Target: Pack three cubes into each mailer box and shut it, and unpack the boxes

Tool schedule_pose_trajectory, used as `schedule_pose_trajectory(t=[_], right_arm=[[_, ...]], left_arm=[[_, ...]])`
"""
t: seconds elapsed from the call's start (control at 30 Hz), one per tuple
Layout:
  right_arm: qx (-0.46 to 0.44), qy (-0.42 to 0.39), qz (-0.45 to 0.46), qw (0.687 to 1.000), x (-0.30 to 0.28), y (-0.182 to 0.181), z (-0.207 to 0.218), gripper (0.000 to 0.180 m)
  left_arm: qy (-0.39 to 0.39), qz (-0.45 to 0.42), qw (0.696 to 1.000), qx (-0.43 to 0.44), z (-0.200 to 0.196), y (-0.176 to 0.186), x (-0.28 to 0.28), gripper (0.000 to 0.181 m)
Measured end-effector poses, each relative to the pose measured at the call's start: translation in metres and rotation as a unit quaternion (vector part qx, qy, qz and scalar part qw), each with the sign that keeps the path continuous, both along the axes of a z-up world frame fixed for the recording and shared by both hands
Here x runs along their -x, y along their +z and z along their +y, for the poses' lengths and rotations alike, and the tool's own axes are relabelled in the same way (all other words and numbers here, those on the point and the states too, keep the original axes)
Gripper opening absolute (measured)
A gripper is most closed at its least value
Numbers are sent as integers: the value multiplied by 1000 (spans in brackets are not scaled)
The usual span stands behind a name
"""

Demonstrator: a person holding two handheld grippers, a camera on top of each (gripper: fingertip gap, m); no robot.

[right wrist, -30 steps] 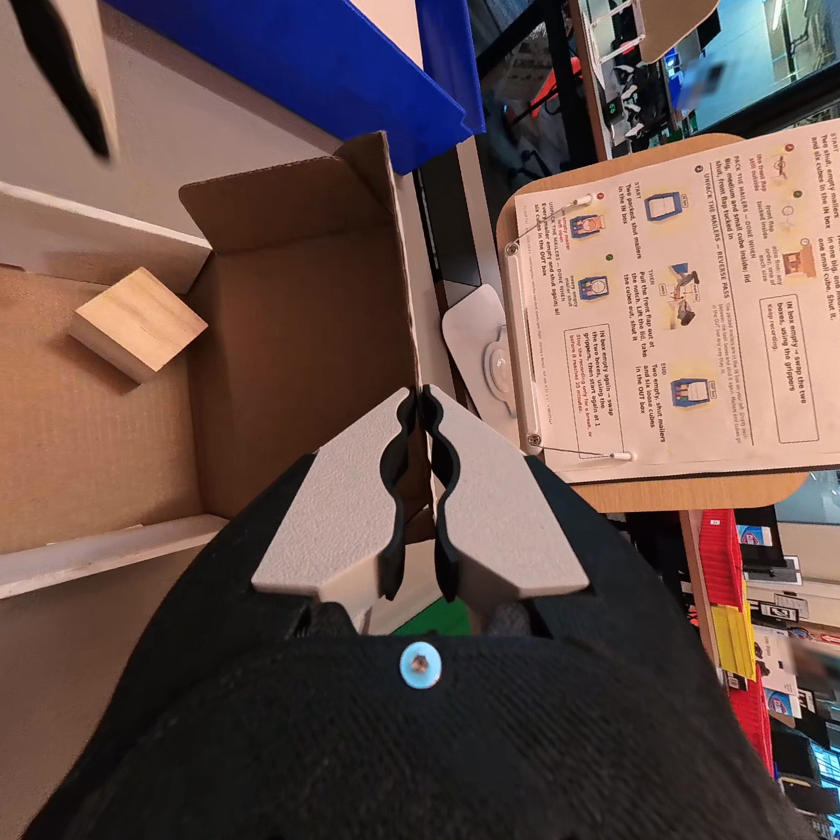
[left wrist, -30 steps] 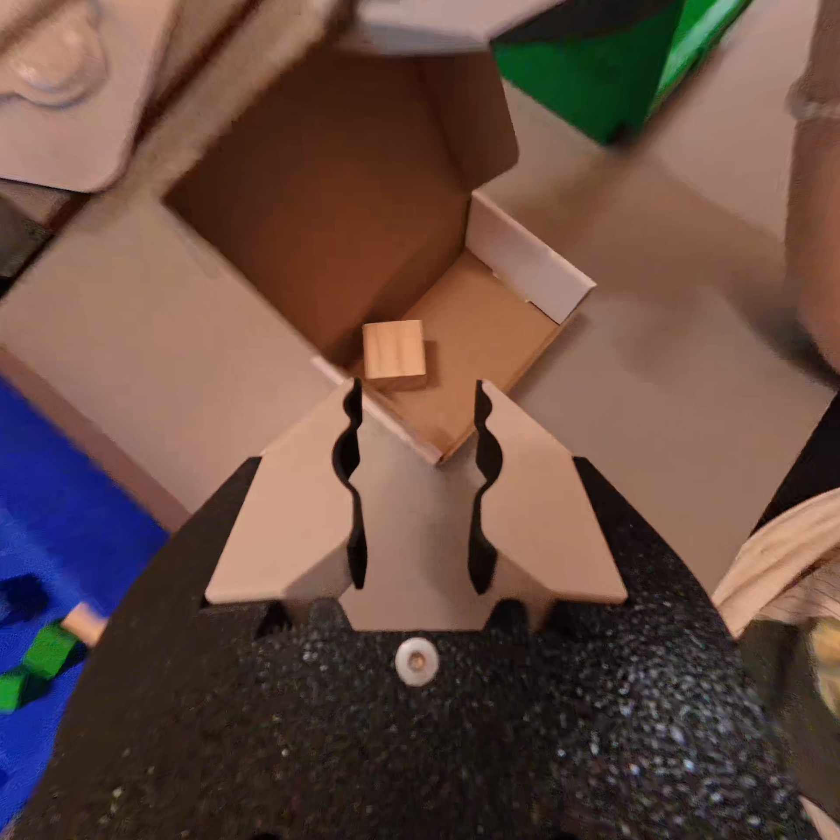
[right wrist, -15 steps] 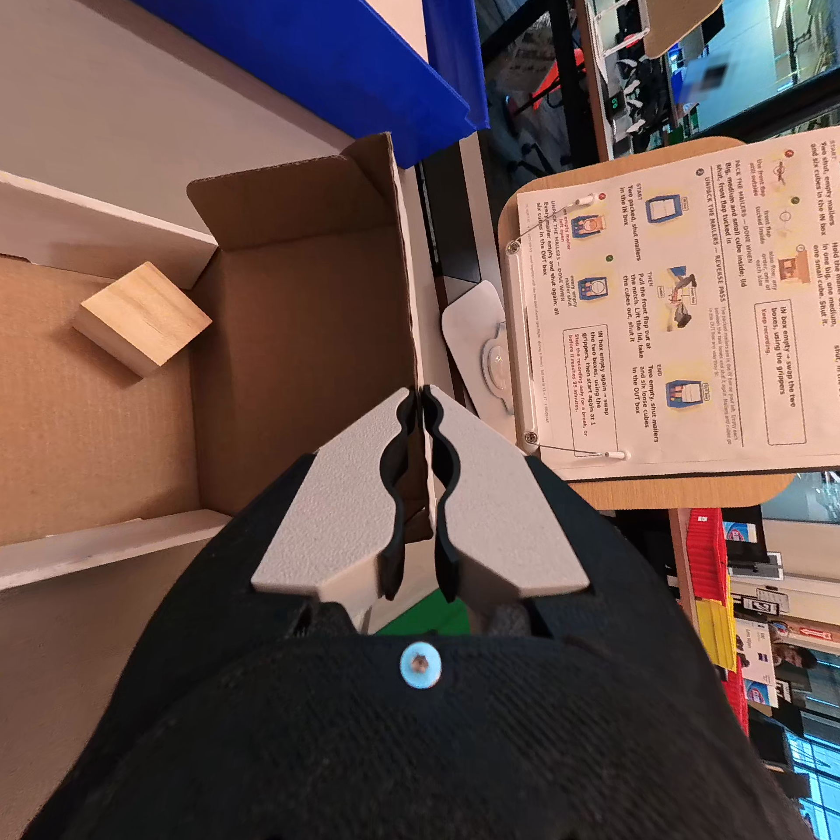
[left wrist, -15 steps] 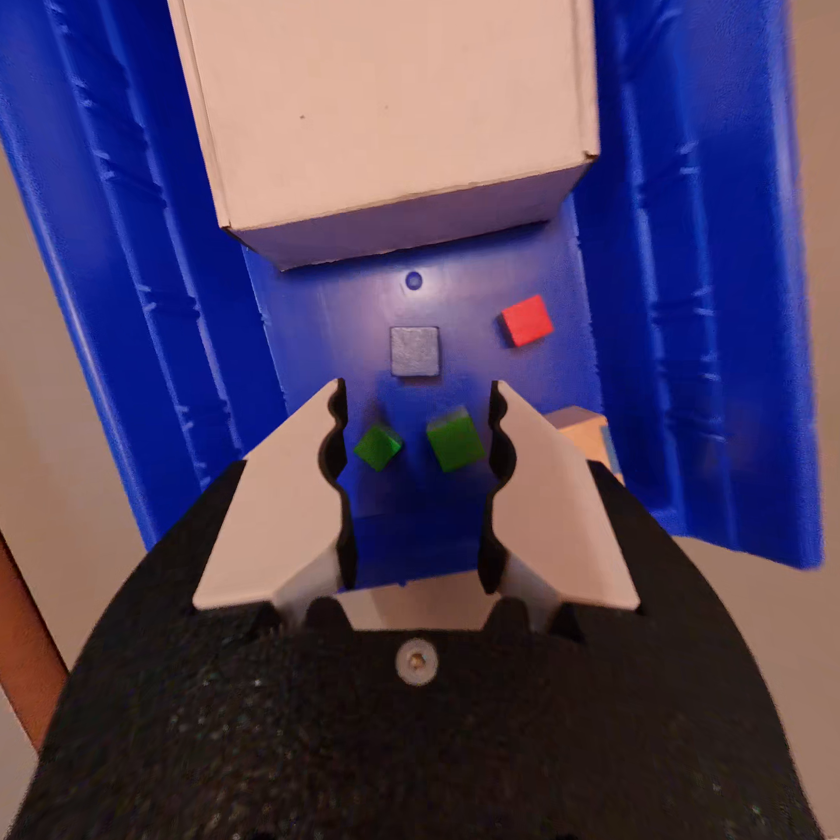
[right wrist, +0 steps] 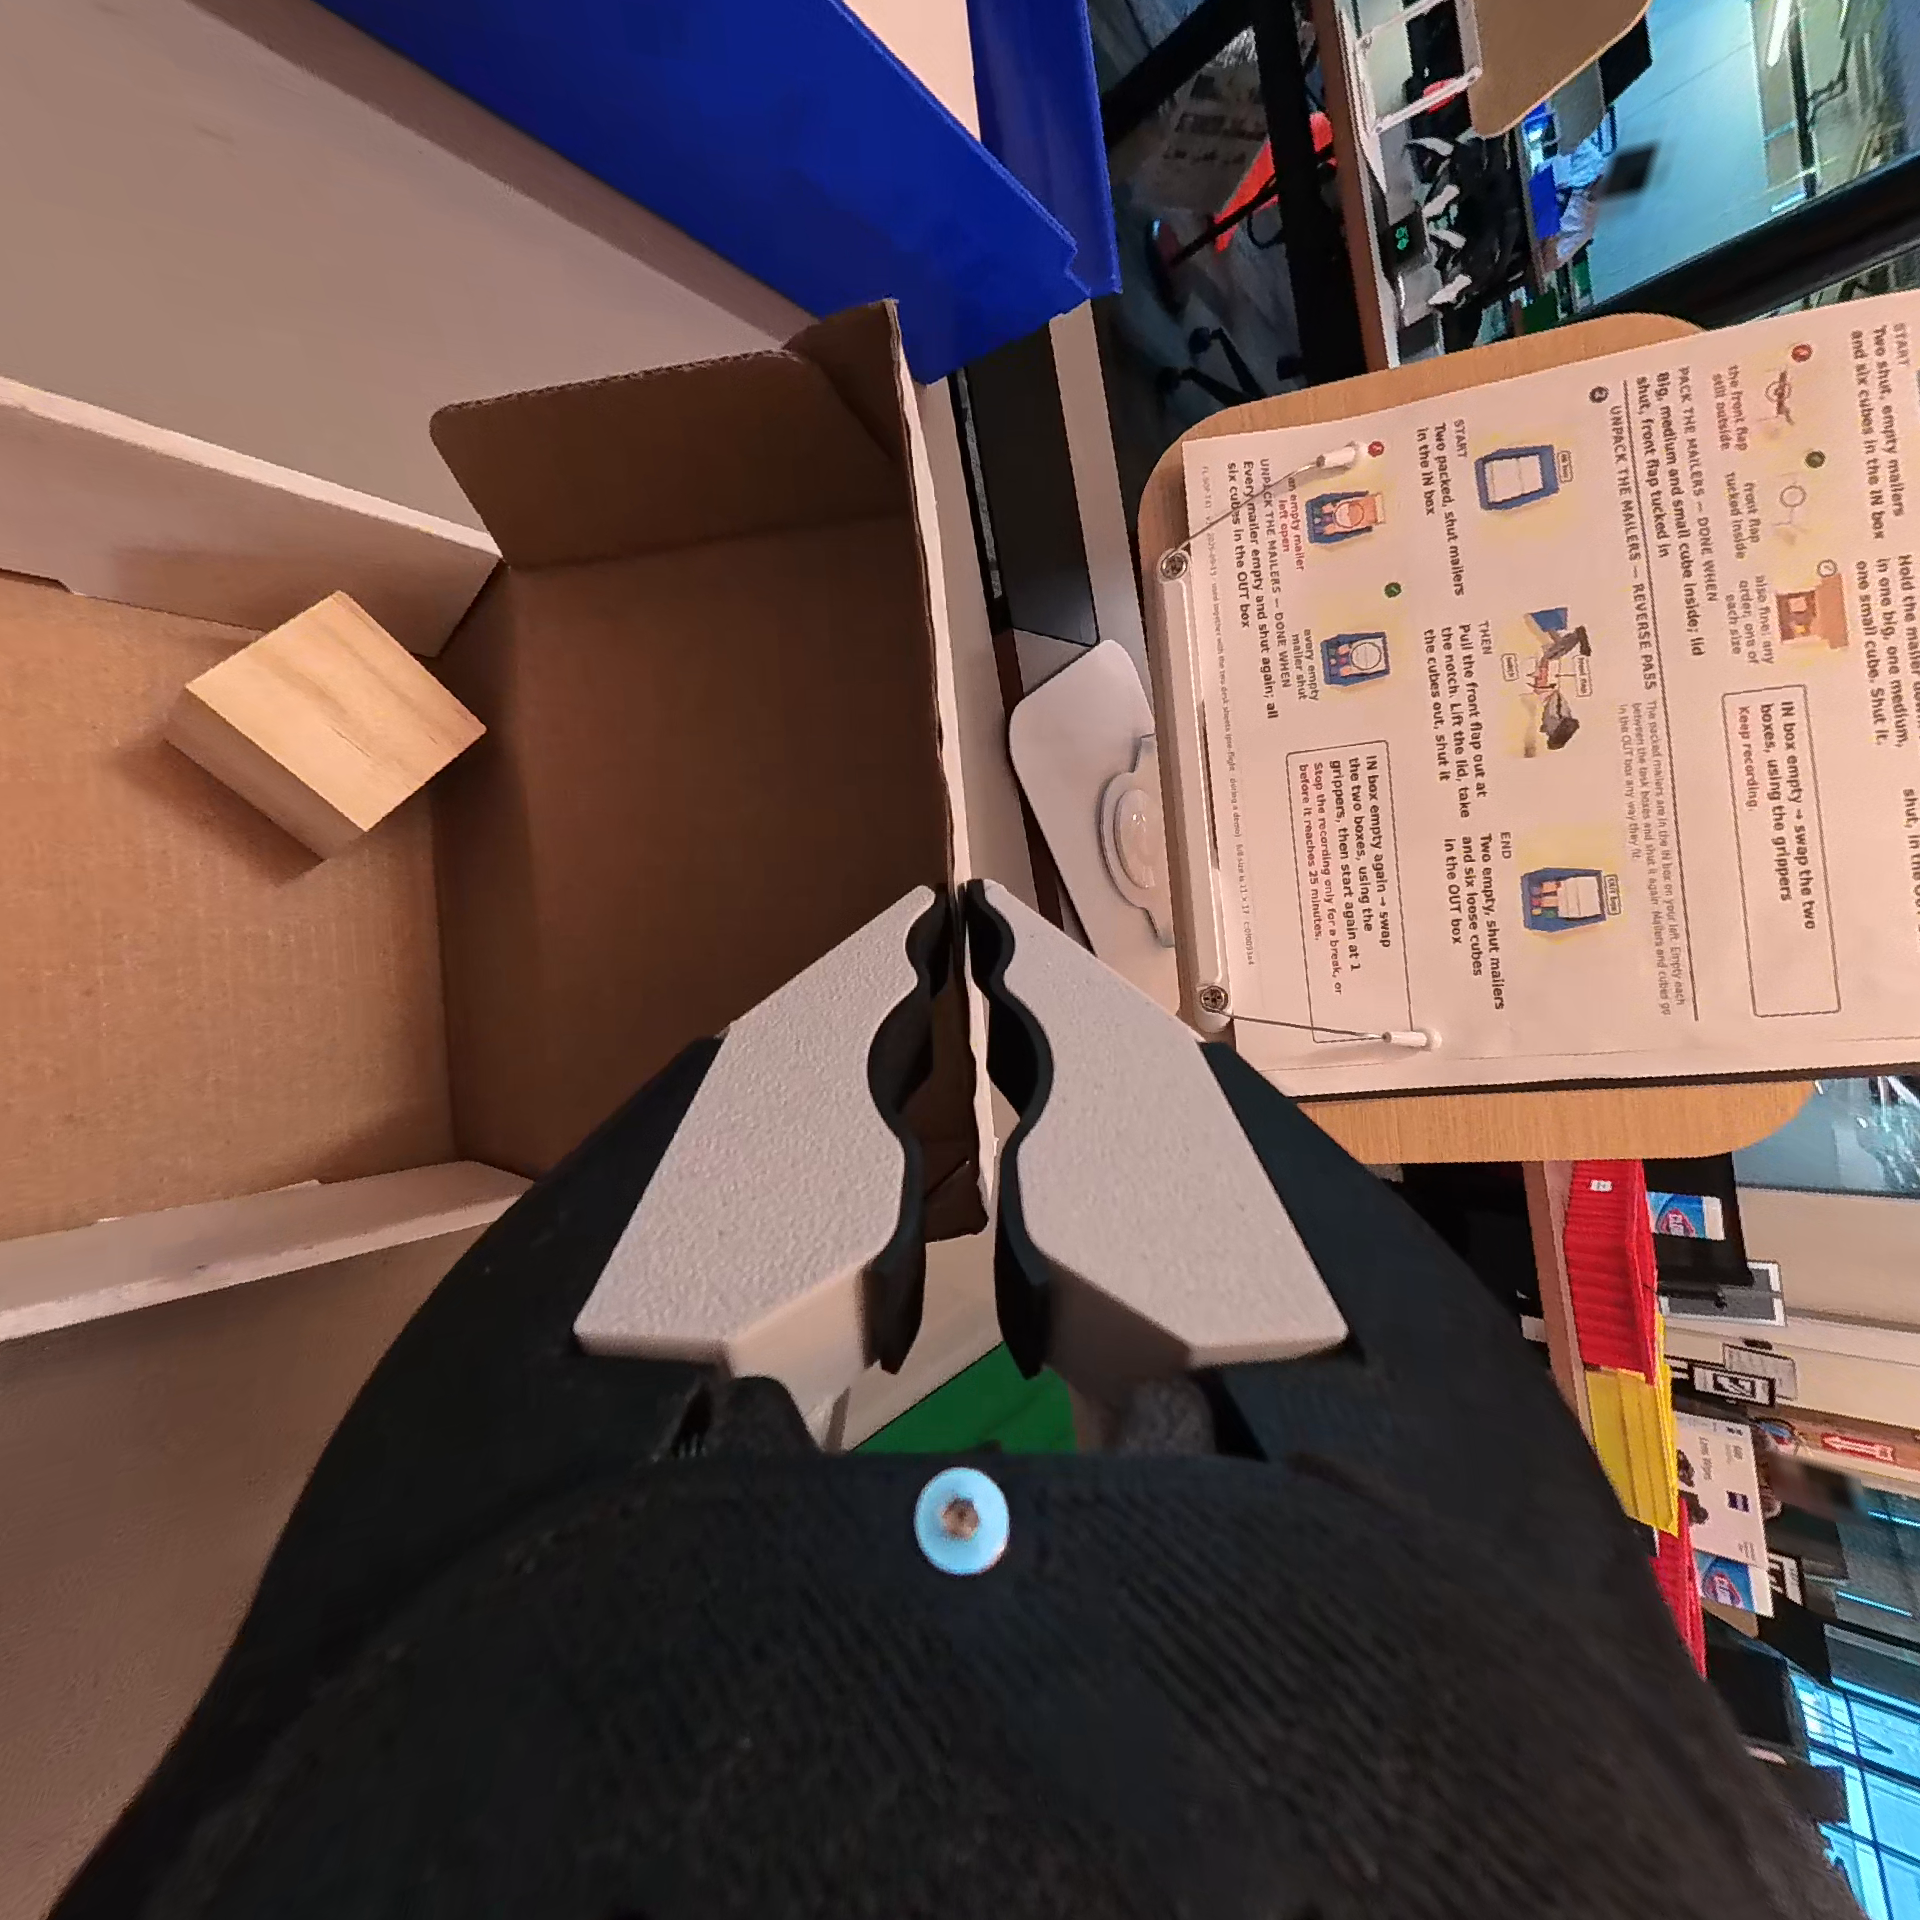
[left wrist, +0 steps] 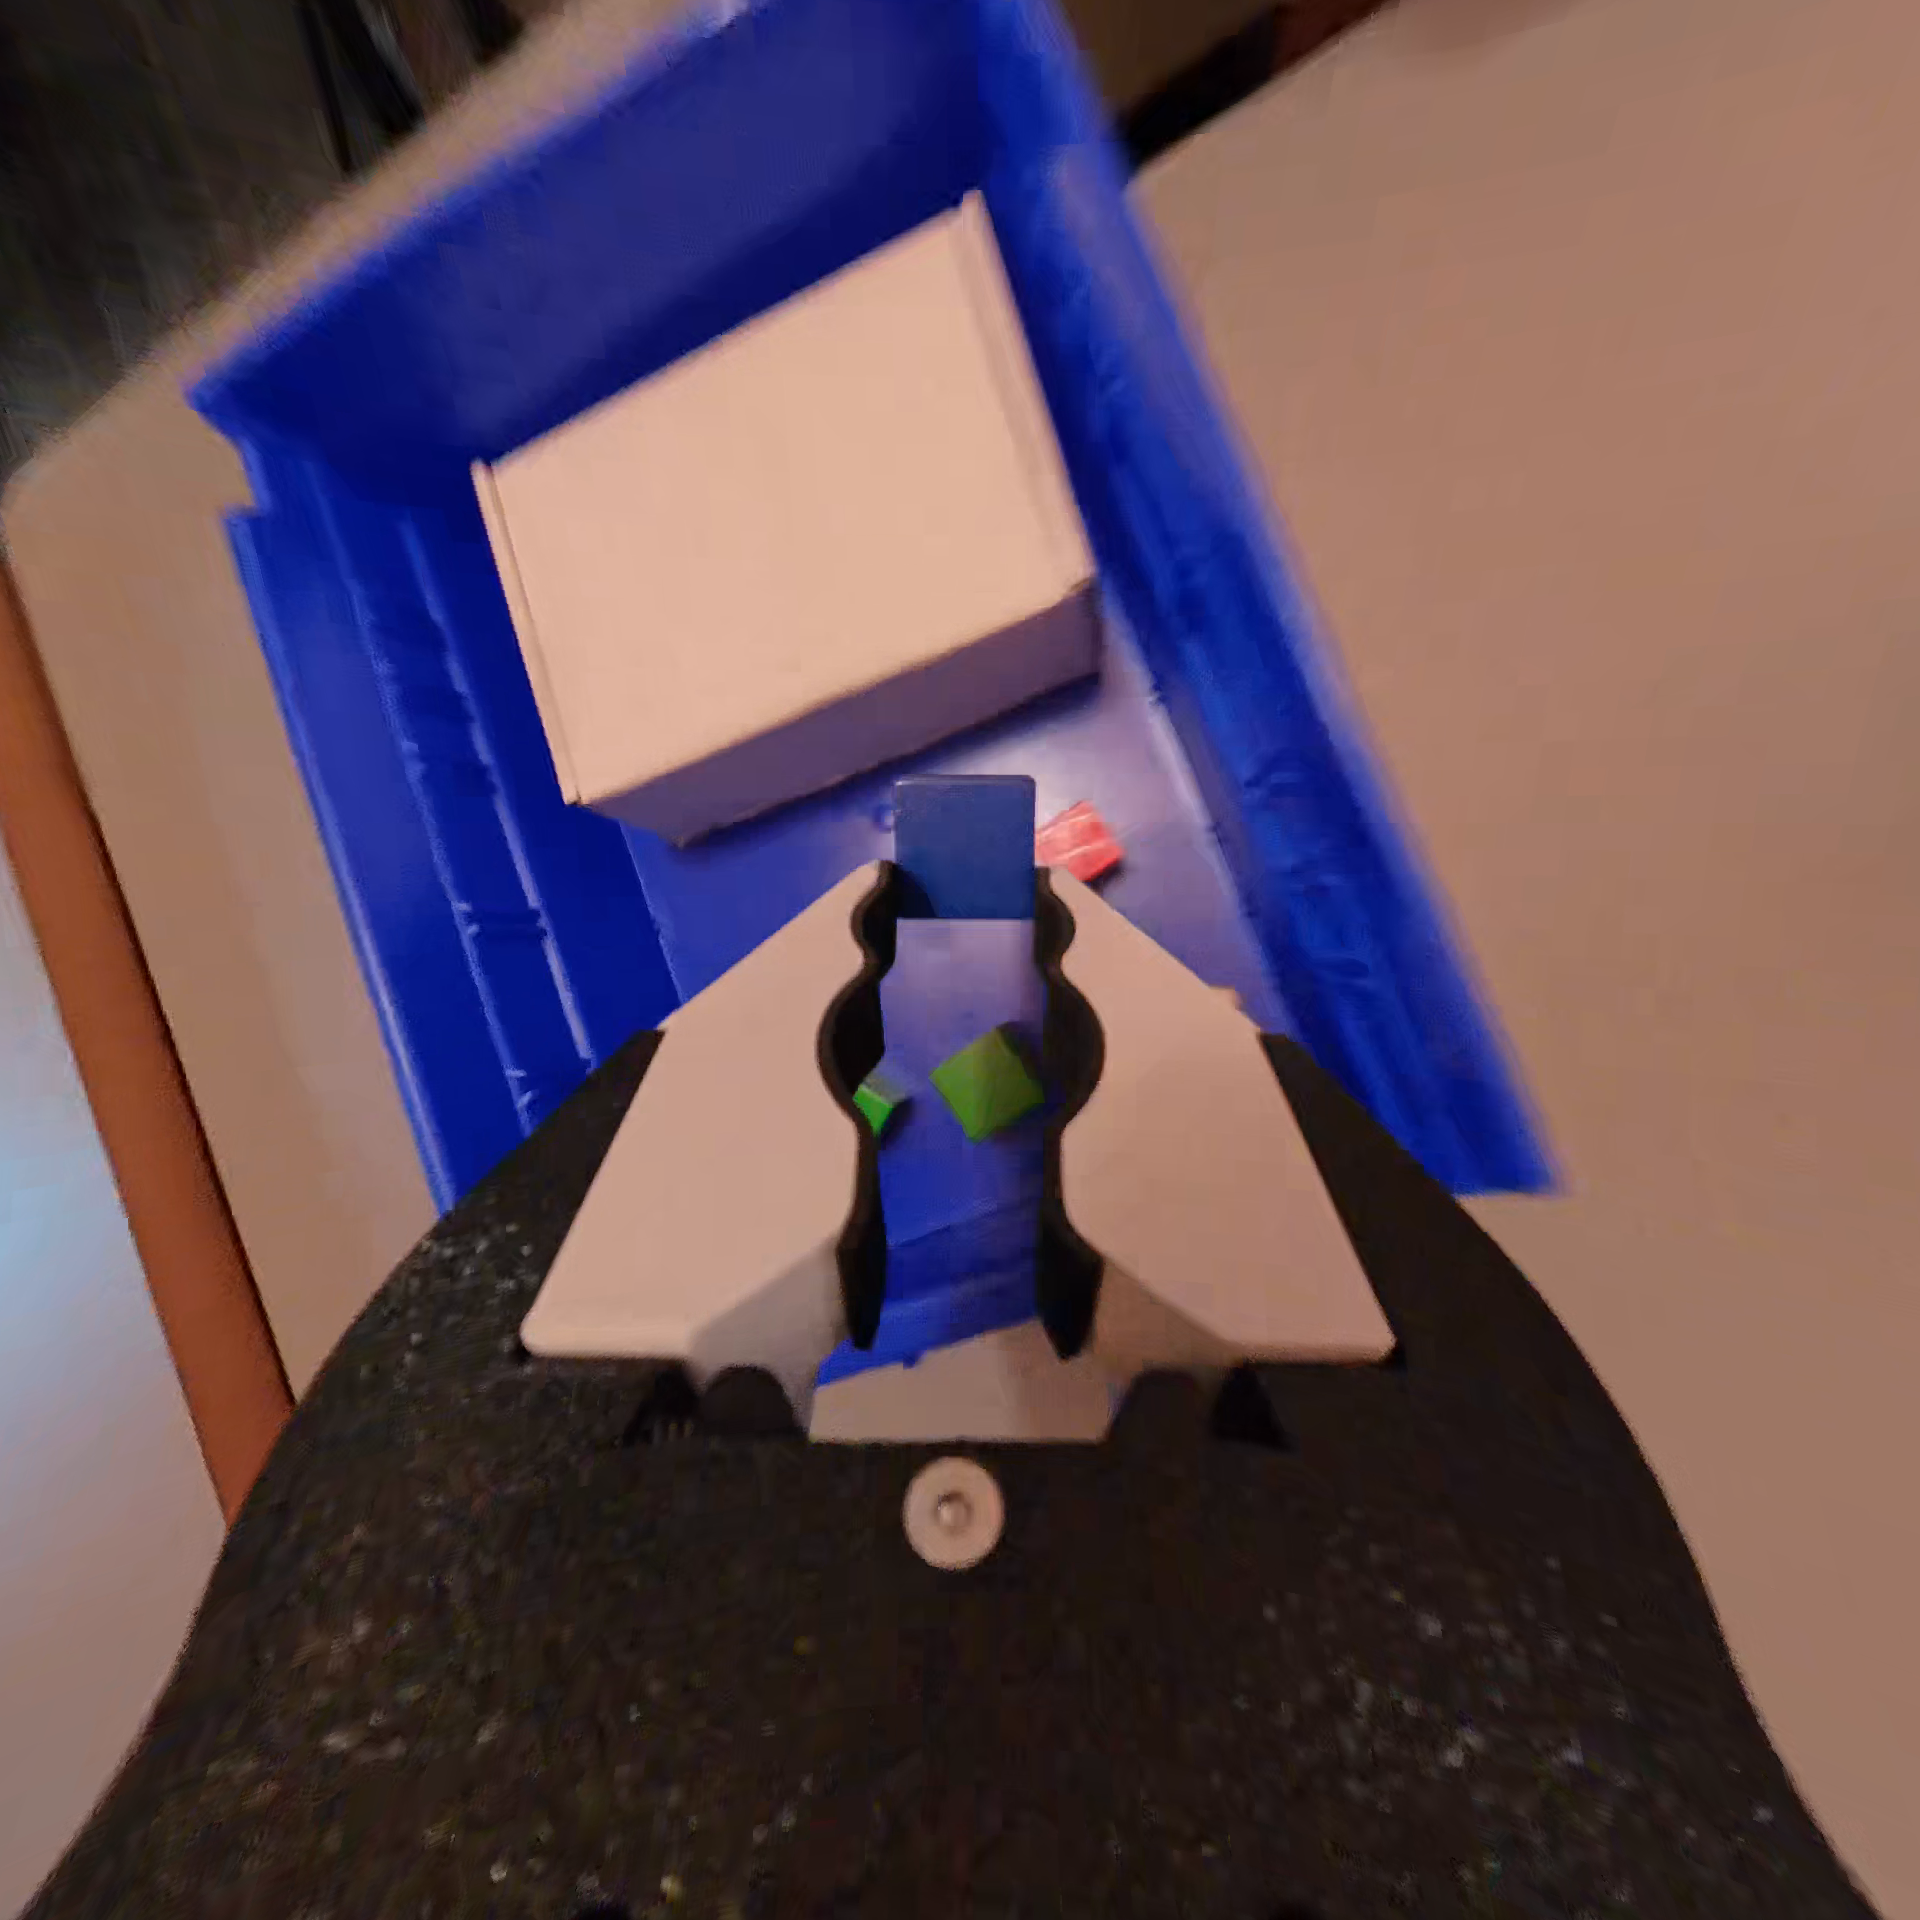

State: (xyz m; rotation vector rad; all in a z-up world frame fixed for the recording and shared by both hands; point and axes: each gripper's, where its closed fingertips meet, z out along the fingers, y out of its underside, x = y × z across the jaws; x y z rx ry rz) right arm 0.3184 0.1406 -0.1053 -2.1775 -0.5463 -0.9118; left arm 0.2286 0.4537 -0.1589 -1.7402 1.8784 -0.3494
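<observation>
One blue cube [left wrist: 964, 847] pinched at left tongs [left wrist: 964, 883] tips, right tongs [right wrist: 958, 914] clamping open mailer's flap [right wrist: 717, 665].

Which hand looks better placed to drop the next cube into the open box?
Left. Its tongs already grip a blue cube above the blue bin. The right tongs are clamped on the open mailer's lid.
</observation>
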Motion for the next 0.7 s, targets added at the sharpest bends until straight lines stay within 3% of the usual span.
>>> schedule_pose_trajectory(t=[0.1,0.23,0.4,0.53,0.63,0.7], right_arm=[[-1,-2,-1,1000,0,0,1,1],[5,-5,-7,1000,-1,-1,1,1],[8,-5,-10,1000,1,0,0,1],[13,-8,-15,1000,1,-1,-2,1],[14,-7,-16,1000,2,-1,-3,1],[12,-6,-15,1000,3,-1,-3,1]], left_arm=[[-72,-67,995,29,-62,50,11,23],[-248,-114,952,141,-192,84,42,23],[-302,-63,948,75,-261,28,44,23],[-319,-23,940,120,-304,-18,35,23],[-313,-12,945,100,-314,-42,23,23],[-295,-18,952,83,-312,-48,17,34]])
